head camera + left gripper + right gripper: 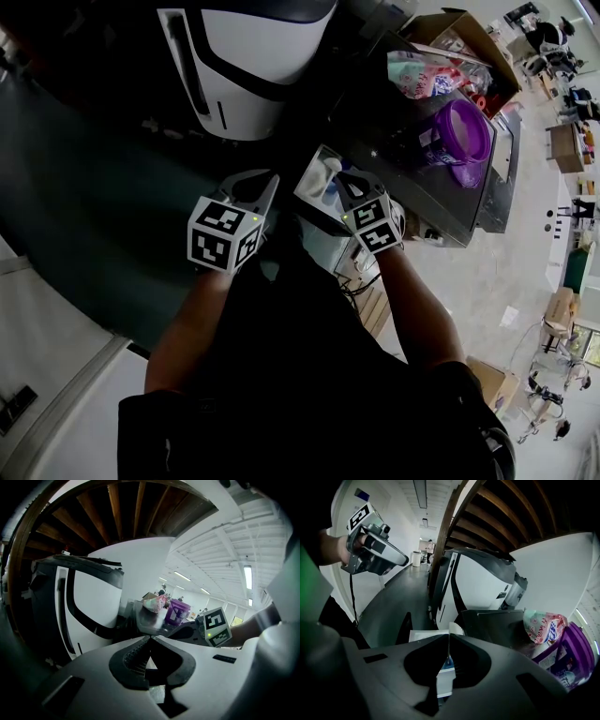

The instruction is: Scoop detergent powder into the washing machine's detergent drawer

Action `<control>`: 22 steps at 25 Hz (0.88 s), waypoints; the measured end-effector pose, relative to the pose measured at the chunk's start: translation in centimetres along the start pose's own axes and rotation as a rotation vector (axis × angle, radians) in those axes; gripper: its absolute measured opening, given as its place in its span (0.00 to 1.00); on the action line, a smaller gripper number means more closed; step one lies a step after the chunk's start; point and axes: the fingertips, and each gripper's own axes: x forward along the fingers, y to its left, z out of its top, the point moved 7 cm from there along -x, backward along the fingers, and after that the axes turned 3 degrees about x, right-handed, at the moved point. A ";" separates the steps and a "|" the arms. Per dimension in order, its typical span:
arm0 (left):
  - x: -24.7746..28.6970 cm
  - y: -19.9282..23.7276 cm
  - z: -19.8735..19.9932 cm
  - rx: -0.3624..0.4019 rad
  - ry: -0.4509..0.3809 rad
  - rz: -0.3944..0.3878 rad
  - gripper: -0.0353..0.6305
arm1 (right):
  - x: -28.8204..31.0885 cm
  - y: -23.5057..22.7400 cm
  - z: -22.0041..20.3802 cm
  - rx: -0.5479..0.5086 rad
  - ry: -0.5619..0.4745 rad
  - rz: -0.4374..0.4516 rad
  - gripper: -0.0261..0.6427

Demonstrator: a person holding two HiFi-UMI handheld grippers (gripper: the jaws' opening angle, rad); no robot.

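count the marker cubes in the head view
2. The left cube sits low and left of centre. The right cube is just to its right, on the side nearer the purple tub. No other cube shows, and none seems hidden.

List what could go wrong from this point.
1. The left gripper and right gripper both have shut, empty jaws and sit close together by the open drawer. They could knock each other or the drawer.
2. The purple tub stands near an edge of the machine top. A clumsy reach might push it off.
3. No scoop is in view, so powder may spill if it is tipped out instead.
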 end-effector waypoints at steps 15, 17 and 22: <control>-1.2 -0.8 0.8 0.018 -0.016 -0.017 0.06 | -0.9 1.4 0.6 -0.064 0.019 -0.017 0.07; -1.6 -0.5 1.1 0.017 -0.025 -0.017 0.06 | -1.1 1.5 1.0 -0.069 0.025 -0.022 0.07; -2.1 -0.1 1.0 0.006 -0.047 -0.022 0.06 | -0.9 2.6 1.3 -0.099 0.049 -0.005 0.07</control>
